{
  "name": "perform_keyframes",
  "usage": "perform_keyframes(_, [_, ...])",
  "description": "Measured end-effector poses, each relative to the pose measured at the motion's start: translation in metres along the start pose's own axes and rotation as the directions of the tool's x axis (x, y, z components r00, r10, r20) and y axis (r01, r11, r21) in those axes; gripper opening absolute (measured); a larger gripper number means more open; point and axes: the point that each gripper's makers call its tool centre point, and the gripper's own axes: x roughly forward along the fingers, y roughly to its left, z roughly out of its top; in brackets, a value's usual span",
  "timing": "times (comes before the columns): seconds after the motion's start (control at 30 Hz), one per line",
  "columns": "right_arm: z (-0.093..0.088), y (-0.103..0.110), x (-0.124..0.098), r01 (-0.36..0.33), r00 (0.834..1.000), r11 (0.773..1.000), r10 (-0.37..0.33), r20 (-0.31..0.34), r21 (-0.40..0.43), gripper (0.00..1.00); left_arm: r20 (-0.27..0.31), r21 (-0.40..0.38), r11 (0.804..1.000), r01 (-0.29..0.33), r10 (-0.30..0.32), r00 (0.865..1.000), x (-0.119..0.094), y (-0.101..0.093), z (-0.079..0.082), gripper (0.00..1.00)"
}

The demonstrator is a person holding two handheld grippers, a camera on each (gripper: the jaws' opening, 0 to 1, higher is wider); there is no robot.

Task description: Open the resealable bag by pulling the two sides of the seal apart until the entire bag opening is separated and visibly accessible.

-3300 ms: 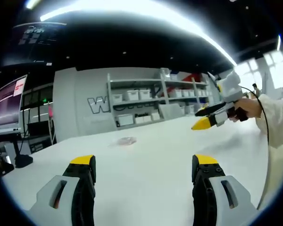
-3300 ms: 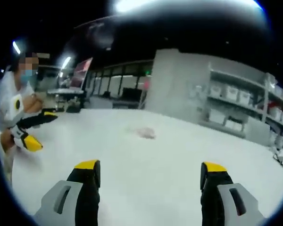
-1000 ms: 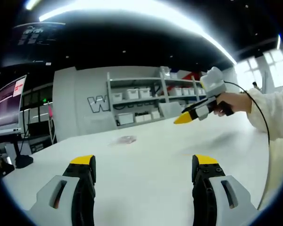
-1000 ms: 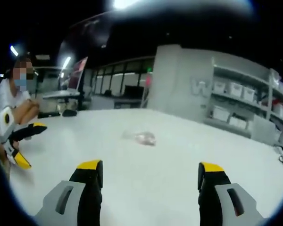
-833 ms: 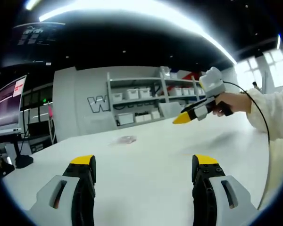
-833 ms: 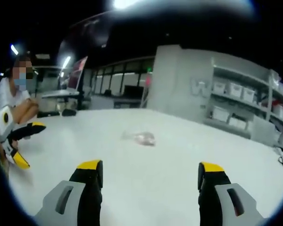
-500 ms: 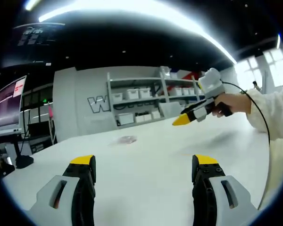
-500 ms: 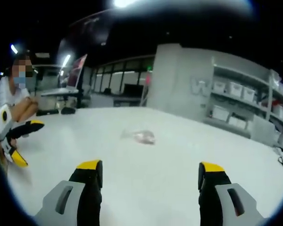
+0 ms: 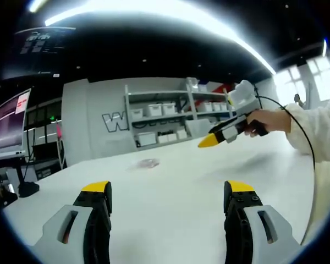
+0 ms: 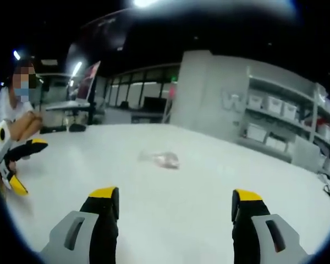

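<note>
Yellow-tipped jaws of the left gripper (image 9: 168, 192) and right gripper (image 10: 175, 201) stand spread wide, grasping nothing, above the white table (image 10: 170, 190). Well ahead of both, a small clear resealable plastic bag (image 10: 160, 159) lies flat on that table, untouched.

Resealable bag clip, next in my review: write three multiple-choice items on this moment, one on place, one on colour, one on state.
1. Where is the resealable bag?
A. flat on the white table
B. between the left gripper's jaws
C. on a shelf

2. What colour are the jaw tips of the right gripper?
A. red
B. yellow
C. blue

3. How do the jaws of the left gripper stand?
A. shut on the bag
B. shut on nothing
C. wide apart, nothing between them

Key: 1 A, it lies on the tabletop far ahead; 2 B, both tips are yellow; 3 C, bare table shows between them.
</note>
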Motion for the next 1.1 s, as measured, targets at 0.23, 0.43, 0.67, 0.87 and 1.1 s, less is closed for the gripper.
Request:
perform_keyframes(0.23, [0.001, -0.002, 0.004, 0.017, 1.0, 0.999, -0.017, -0.003, -0.037, 0.85, 0.0, 0.0, 1.0, 0.001, -0.001, 1.0, 0.0, 0.0, 0.0, 0.83])
perform_keyframes(0.43, [0.0, -0.007, 0.006, 0.037, 0.999, 0.997, -0.037, -0.005, -0.074, 0.85, -0.004, 0.001, 1.0, 0.002, -0.002, 1.0, 0.001, -0.001, -0.001, 0.83])
perform_keyframes(0.67, [-0.003, -0.011, 0.007, 0.059, 0.998, 0.992, -0.06, -0.002, -0.113, 0.85, -0.006, 0.003, 1.0, 0.001, -0.001, 1.0, 0.001, -0.001, -0.001, 0.83])
perform_keyframes(0.87, [-0.007, -0.014, 0.012, 0.06, 0.998, 0.992, -0.062, -0.014, -0.11, 0.85, -0.009, 0.003, 1.0, 0.002, -0.002, 1.0, 0.001, -0.001, -0.001, 0.83])
perform_keyframes(1.1, [-0.005, -0.016, 0.015, 0.062, 0.998, 0.992, -0.064, -0.013, -0.108, 0.85, -0.01, 0.005, 1.0, 0.002, -0.002, 1.0, 0.001, -0.002, -0.001, 0.83])
